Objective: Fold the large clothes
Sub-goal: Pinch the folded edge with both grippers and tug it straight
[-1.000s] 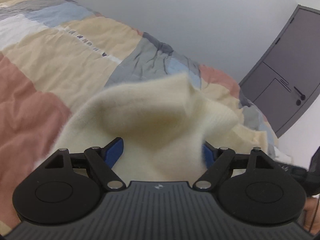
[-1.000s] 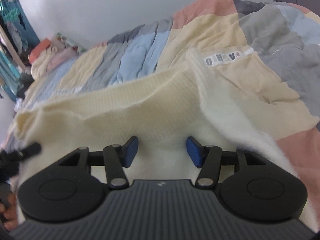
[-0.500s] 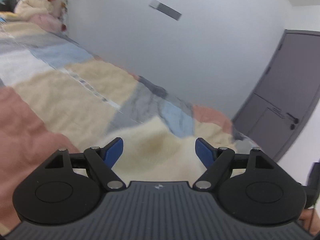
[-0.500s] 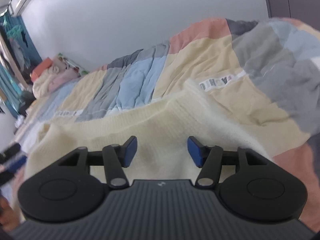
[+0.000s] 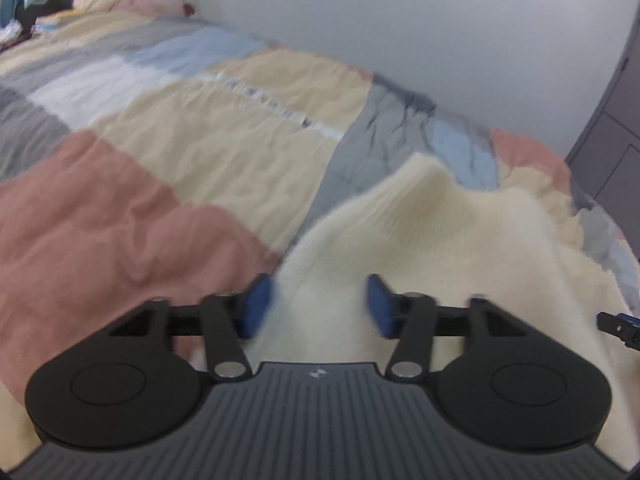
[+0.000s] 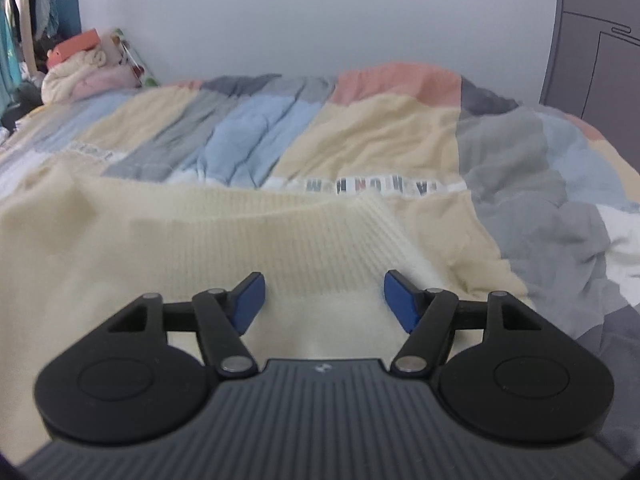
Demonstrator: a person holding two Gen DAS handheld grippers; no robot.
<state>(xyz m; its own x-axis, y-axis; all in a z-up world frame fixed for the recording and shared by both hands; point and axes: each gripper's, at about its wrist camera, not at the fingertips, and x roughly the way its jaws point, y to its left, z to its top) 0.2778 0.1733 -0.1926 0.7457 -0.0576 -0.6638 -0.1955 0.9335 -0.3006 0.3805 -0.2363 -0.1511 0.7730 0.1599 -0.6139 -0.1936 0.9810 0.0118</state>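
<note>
A cream knitted sweater point(image 5: 420, 232) lies spread on the patchwork quilt, its ribbed hem point(image 6: 280, 236) running across the right wrist view. My left gripper point(image 5: 318, 306) hangs over a raised fold near the sweater's left edge. Its jaws are closing with the cloth between the blue pads point(image 5: 256, 304), and I see no firm pinch. My right gripper point(image 6: 324, 300) sits low over the hem near the sweater's right corner. Its jaws are opening, the pads point(image 6: 400, 300) standing apart with the knit lying loose between and below them.
The quilt point(image 5: 160, 140) covers the whole bed in pink, beige, grey and blue blocks. A heap of soft things point(image 6: 88, 68) lies at the far end by the white wall. A grey door point(image 6: 600, 40) stands at the right. A tip of the other gripper point(image 5: 620, 326) shows at the right edge.
The left gripper swung up off the sweater, then came back down over a fold with its jaws much narrower. The right gripper's jaws widened and its view rolled level; the hem now lies flatter.
</note>
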